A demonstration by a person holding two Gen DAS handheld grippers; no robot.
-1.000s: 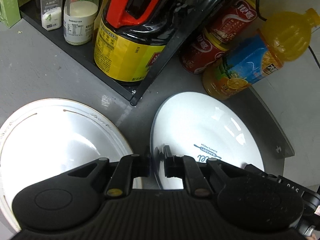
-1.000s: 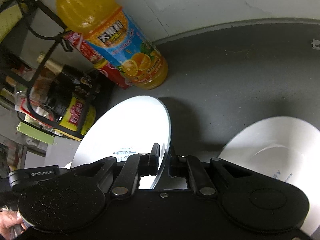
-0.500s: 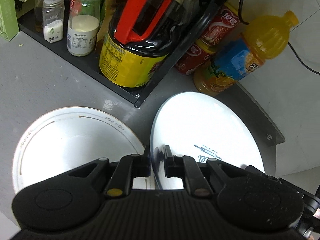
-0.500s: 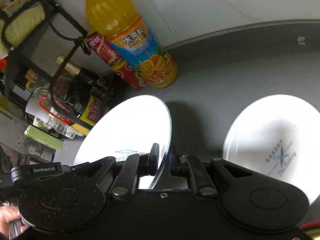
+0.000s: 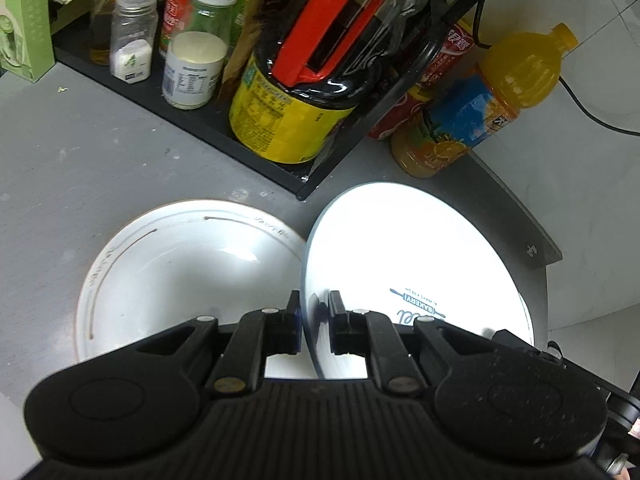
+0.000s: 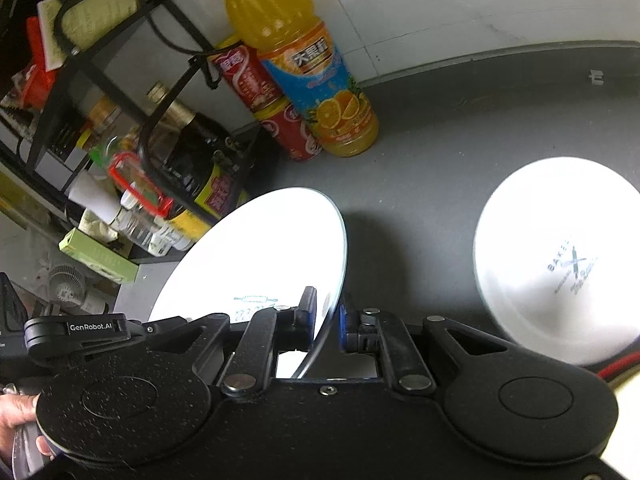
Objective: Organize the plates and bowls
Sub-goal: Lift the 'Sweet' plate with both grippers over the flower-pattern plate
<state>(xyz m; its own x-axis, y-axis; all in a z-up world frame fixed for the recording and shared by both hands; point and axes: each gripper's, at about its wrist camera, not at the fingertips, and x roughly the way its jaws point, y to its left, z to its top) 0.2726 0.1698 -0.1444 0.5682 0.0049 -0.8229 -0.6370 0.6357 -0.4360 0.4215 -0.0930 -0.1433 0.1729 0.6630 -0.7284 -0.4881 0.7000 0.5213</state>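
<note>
White and gold-rimmed, a plate [image 5: 188,276] lies flat on the grey table [image 5: 80,168] at left; beside it the left hand-held gripper [image 5: 314,320] and right hand-held gripper [image 6: 328,316] each clench the rim of a tilted bakery plate [image 5: 412,264], raised above the table. Farther right, a printed bowl [image 6: 560,260] rests on it.

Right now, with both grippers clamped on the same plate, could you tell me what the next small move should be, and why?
Probably carry the held plate sideways toward one of the plates lying flat and lower it on top. The left gripper and right gripper both pinch its rim and it hangs tilted above the counter, while the gold-rimmed plate and the bakery plate lie separately, unstacked.
</note>
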